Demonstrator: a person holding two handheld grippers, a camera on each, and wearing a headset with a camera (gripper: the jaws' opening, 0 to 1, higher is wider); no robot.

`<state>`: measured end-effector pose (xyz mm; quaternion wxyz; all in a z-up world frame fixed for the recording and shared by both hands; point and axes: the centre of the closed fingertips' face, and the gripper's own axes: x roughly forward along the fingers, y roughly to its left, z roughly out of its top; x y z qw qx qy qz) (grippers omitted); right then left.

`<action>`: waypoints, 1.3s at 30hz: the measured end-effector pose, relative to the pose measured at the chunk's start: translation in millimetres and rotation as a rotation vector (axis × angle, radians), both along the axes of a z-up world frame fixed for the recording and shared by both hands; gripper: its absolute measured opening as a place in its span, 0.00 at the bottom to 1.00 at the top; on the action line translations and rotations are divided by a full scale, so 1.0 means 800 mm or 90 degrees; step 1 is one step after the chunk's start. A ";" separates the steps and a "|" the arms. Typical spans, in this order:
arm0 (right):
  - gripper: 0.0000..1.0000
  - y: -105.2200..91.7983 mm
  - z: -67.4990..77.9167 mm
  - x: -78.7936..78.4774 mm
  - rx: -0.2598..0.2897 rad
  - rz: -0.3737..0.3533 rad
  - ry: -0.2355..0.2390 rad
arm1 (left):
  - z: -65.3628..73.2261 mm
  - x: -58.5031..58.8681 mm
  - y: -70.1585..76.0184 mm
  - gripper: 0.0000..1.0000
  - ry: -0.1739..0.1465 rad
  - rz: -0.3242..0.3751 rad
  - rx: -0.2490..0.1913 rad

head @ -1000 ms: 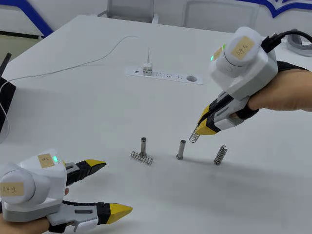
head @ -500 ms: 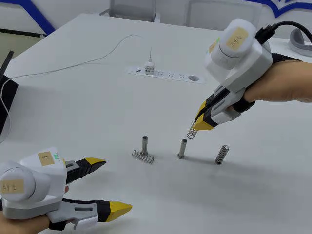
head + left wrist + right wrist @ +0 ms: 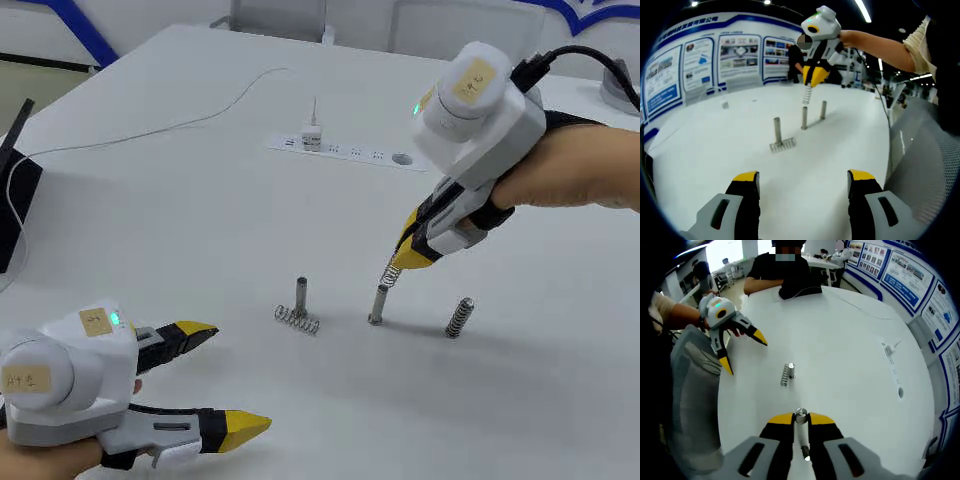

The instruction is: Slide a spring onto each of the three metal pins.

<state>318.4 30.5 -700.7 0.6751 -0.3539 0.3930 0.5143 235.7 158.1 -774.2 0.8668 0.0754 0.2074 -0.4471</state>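
Your right gripper (image 3: 406,258) has its fingers clamped on a thin coiled spring (image 3: 390,276), whose lower end meets the top of the middle pin (image 3: 378,305) on the worktop (image 3: 200,220). Your left gripper (image 3: 238,378) has its fingers apart.

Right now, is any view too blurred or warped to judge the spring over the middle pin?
Head view: sharp, evenly lit, spring and middle pin distinct. Left gripper view: fisheye curves the table, both clear. Right gripper view: they overlap end-on between the jaws.

Yellow stickers (image 3: 474,80), wall posters (image 3: 740,52): txt not legible.
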 end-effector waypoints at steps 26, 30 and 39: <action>0.12 0.003 -0.017 0.001 -0.017 0.004 0.022 | -0.002 0.000 0.003 0.72 0.003 0.003 0.000; 0.12 0.004 -0.019 0.001 -0.018 0.004 0.026 | -0.002 0.000 0.003 0.72 0.003 0.003 0.000; 0.12 0.005 -0.027 0.002 -0.024 0.004 0.038 | -0.002 -0.001 0.003 0.72 0.004 0.004 0.001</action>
